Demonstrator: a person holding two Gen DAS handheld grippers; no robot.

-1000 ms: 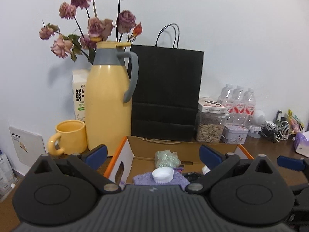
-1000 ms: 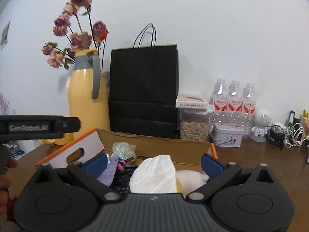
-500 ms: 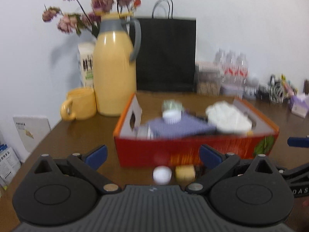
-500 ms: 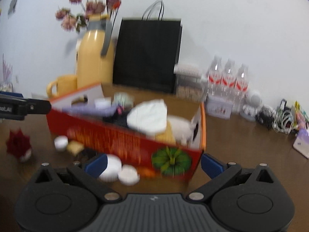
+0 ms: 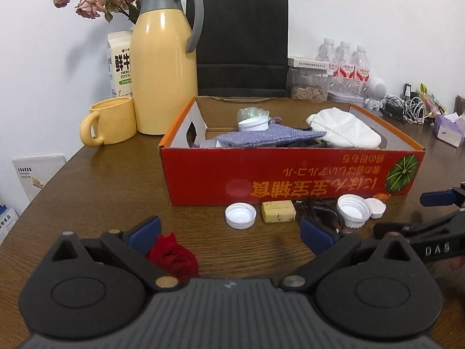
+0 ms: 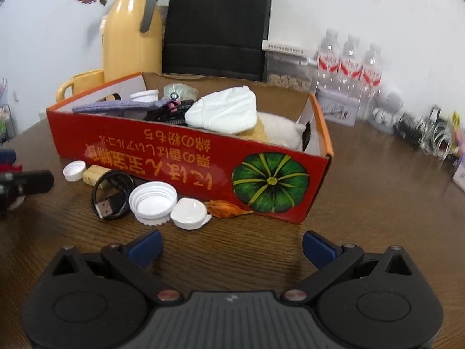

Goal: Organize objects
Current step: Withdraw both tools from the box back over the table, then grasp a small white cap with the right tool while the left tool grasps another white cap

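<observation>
A red cardboard box (image 5: 290, 174) (image 6: 189, 157) sits mid-table, filled with a purple cloth (image 5: 261, 139), a white cloth (image 5: 343, 131) and other items. In front of it lie a small white cap (image 5: 240, 216) (image 6: 74, 170), a tan block (image 5: 278, 211) (image 6: 94, 174), a large white lid (image 6: 152, 202), a smaller white lid (image 6: 190, 213), a coiled black USB cable (image 6: 109, 195) and an orange dried piece (image 6: 225, 208). A red fabric flower (image 5: 174, 257) lies by the left finger of my open left gripper (image 5: 229, 235). My right gripper (image 6: 231, 247) is open and empty over bare wood.
Behind the box stand a yellow thermos (image 5: 164, 58), a yellow mug (image 5: 110, 122), a milk carton (image 5: 119, 64), a black paper bag (image 5: 242, 40), a seed jar (image 5: 309, 84) and water bottles (image 5: 345, 67). Cables (image 5: 407, 107) and a tissue pack (image 5: 447, 128) lie at far right.
Both grippers have pulled back and tilted down from above the box, so the box front and the loose items on the table in front of it are in view. Both stay open.
</observation>
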